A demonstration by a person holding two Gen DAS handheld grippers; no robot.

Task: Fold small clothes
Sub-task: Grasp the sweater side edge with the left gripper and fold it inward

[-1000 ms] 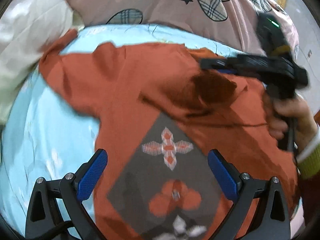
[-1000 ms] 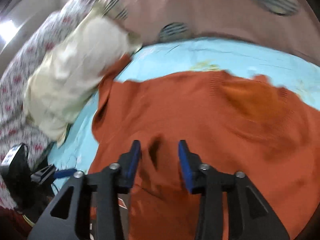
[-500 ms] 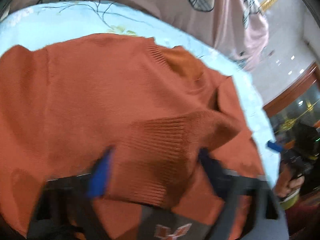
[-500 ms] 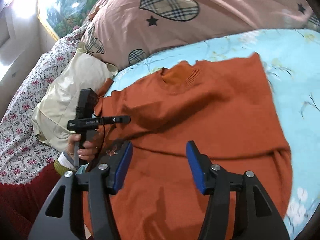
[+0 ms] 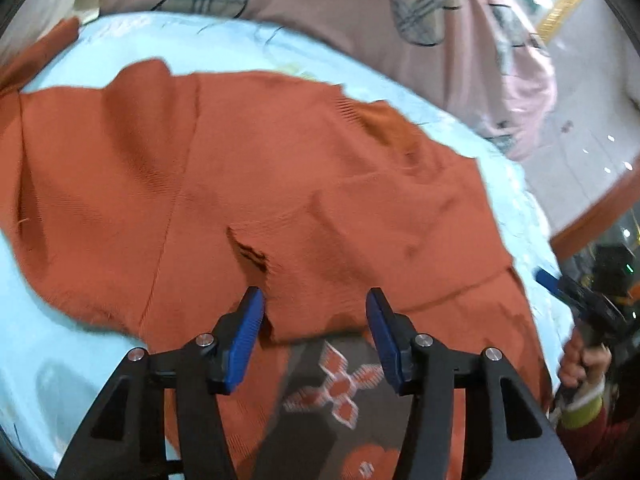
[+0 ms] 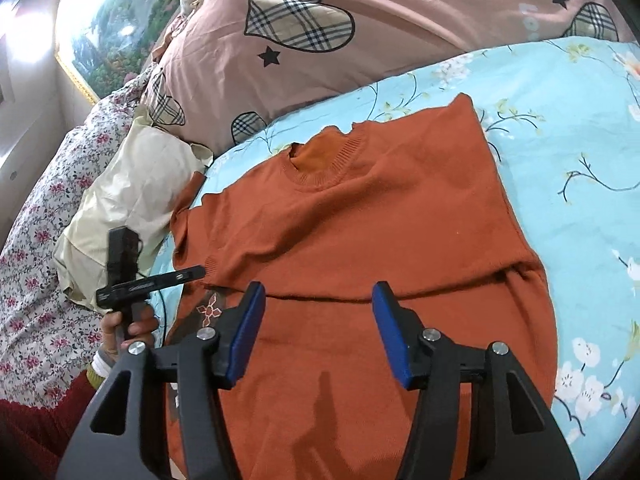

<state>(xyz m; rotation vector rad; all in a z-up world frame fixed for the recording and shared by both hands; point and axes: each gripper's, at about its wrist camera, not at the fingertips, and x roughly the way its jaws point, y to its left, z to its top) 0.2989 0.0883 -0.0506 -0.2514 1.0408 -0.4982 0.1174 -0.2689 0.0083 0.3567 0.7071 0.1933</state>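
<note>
An orange knit sweater (image 6: 360, 232) lies spread on a light blue flowered bedsheet (image 6: 560, 128), collar toward the pillows. A sleeve is folded across its chest, over a grey panel with an orange pattern (image 5: 336, 384). My left gripper (image 5: 314, 332) is open and empty, just above the folded sleeve's edge (image 5: 304, 280). My right gripper (image 6: 318, 332) is open and empty above the sweater's lower half. The left gripper also shows in the right wrist view (image 6: 160, 280), at the sweater's left side.
A pink pillow with plaid hearts (image 6: 320, 32) lies behind the sweater. A cream cloth bundle (image 6: 132, 200) and a flowered quilt (image 6: 36, 248) lie to the left. The bed's edge and floor (image 5: 592, 128) show at right in the left wrist view.
The left gripper has let go of the sleeve, which now lies folded across the chest, and drawn back. The right gripper has opened wider and pulled back.
</note>
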